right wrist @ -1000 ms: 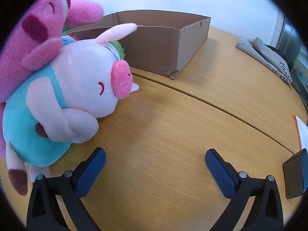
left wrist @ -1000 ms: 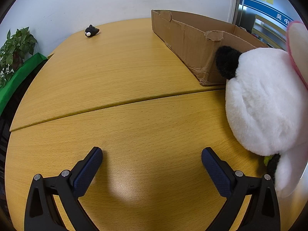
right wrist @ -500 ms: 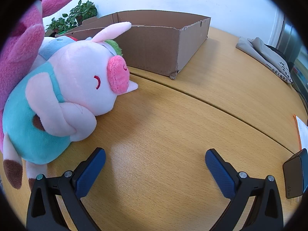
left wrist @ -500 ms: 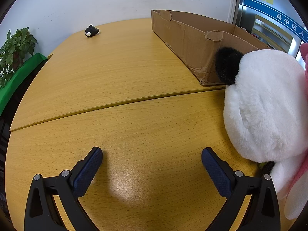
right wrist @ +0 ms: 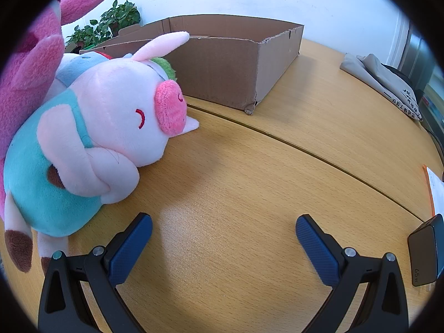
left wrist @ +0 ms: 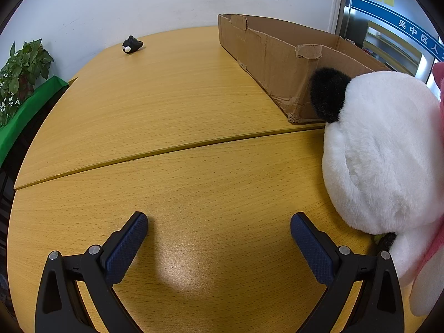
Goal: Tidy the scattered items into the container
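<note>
A shallow open cardboard box [left wrist: 280,61] stands on the wooden table, also in the right wrist view [right wrist: 230,66]. A white plush with a black ear [left wrist: 388,155] lies at the box's near corner, right of my open, empty left gripper [left wrist: 219,233]. A pink pig plush in teal clothes [right wrist: 105,127] lies in front of the box, left of my open, empty right gripper [right wrist: 224,236]. A magenta plush [right wrist: 36,63] shows at the far left edge, above the pig. A small black toy [left wrist: 132,45] lies far back left.
A grey folded cloth bag [right wrist: 383,80] lies at the table's right side. A dark charger block [right wrist: 424,252] and an orange-edged paper [right wrist: 435,191] sit at the right edge. Potted plants [left wrist: 19,69] stand beyond the table's left edge.
The magenta plush has moved up and left, uncovering the plants behind. The pig's head has tipped a little to the right. In the left wrist view the pink plush has slid off to the right.
</note>
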Action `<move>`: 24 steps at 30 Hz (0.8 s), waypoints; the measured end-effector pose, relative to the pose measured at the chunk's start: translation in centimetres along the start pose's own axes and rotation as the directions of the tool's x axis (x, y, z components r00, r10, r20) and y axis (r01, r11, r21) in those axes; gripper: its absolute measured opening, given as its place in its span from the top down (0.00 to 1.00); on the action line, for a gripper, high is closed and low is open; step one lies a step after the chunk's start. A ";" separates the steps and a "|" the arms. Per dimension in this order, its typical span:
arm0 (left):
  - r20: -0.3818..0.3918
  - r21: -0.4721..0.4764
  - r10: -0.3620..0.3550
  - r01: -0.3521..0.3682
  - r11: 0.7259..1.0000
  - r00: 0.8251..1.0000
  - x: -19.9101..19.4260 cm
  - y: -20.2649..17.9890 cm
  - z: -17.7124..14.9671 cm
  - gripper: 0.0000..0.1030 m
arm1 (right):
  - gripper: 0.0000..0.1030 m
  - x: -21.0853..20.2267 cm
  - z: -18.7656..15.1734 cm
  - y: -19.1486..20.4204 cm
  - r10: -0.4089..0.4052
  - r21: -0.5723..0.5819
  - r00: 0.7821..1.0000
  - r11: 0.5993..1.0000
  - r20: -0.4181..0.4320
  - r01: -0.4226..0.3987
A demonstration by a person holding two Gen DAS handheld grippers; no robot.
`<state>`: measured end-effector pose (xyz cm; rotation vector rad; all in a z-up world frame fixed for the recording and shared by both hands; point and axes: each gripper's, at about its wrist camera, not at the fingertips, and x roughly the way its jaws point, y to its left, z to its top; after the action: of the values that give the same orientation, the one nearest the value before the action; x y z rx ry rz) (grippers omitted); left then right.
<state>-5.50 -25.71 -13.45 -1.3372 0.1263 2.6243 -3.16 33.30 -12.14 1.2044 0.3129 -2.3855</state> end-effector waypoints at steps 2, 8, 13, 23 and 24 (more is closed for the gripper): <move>0.000 0.000 0.000 0.000 1.000 1.000 0.0 0.0 0.0 0.00 | 0.00 0.0 0.0 0.0 0.000 0.000 1.000 1.000 0.000 0.000; 0.000 0.000 0.000 0.000 1.000 1.000 0.0 0.0 0.0 0.00 | 0.00 0.0 0.0 0.0 0.000 0.000 1.000 1.000 0.000 0.000; 0.000 -0.002 0.002 -0.002 1.000 1.000 0.0 0.0 0.0 0.00 | 0.00 0.0 0.1 0.0 -0.002 0.000 1.000 1.000 0.000 0.002; -0.003 -0.021 0.028 -0.028 0.999 1.000 -0.6 0.0 -0.6 0.00 | 0.00 -0.7 -0.6 1.3 -0.066 0.030 0.998 0.997 -0.003 0.066; -0.005 -0.031 0.043 -0.044 0.999 0.999 -1.0 -0.1 -0.9 0.00 | 0.00 -1.4 -1.3 1.5 -0.116 0.053 0.993 0.992 -0.008 0.116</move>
<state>-4.27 -25.92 -13.18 -1.3658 0.1166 2.6699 -0.80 32.85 -11.76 1.2472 0.3318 -2.5053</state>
